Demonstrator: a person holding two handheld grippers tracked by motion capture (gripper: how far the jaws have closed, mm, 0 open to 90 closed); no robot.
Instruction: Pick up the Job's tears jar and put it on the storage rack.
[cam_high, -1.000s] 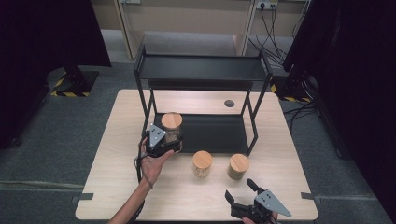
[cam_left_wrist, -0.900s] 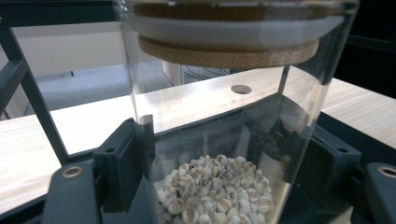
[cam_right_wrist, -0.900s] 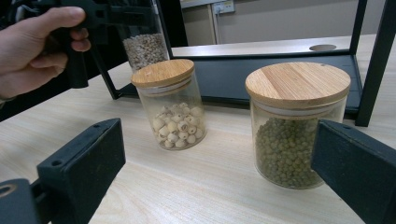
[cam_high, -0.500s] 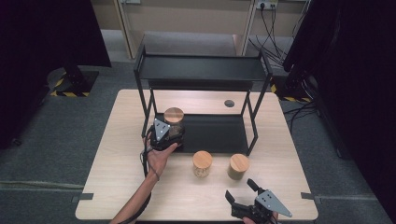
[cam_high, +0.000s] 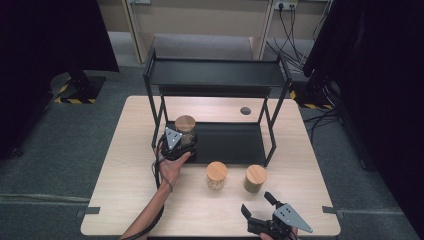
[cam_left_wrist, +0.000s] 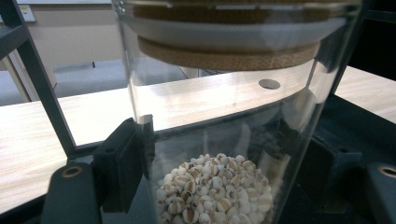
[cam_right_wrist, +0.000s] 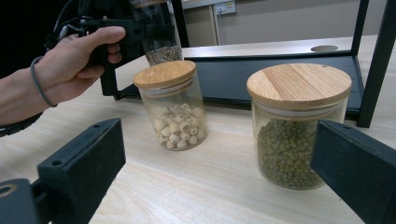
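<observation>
A glass jar of pale grains (cam_high: 185, 129) with a wooden lid hangs over the front left corner of the black rack's lower shelf (cam_high: 232, 145). My left gripper (cam_high: 178, 144) is shut on it. In the left gripper view the jar (cam_left_wrist: 219, 93) sits between the black pads (cam_left_wrist: 122, 158), grains at its bottom. My right gripper (cam_high: 256, 202) is open near the table's front edge, nothing between its jaws. Just beyond it stand a jar of white seeds (cam_high: 216, 175) and a jar of green beans (cam_high: 255, 178). The right gripper view has the seed jar (cam_right_wrist: 172, 105) left, the bean jar (cam_right_wrist: 298, 123) right.
The black two-tier rack (cam_high: 215, 72) stands on the far half of the wooden table (cam_high: 125, 195), its posts (cam_high: 273, 132) framing the lower shelf. A round hole (cam_high: 245, 110) is in the tabletop behind the rack. The person's hand (cam_right_wrist: 74, 65) grips the left gripper.
My left gripper has carried the grain jar a little to the right and farther from the person, onto the rack's lower shelf corner. The right gripper has stayed put.
</observation>
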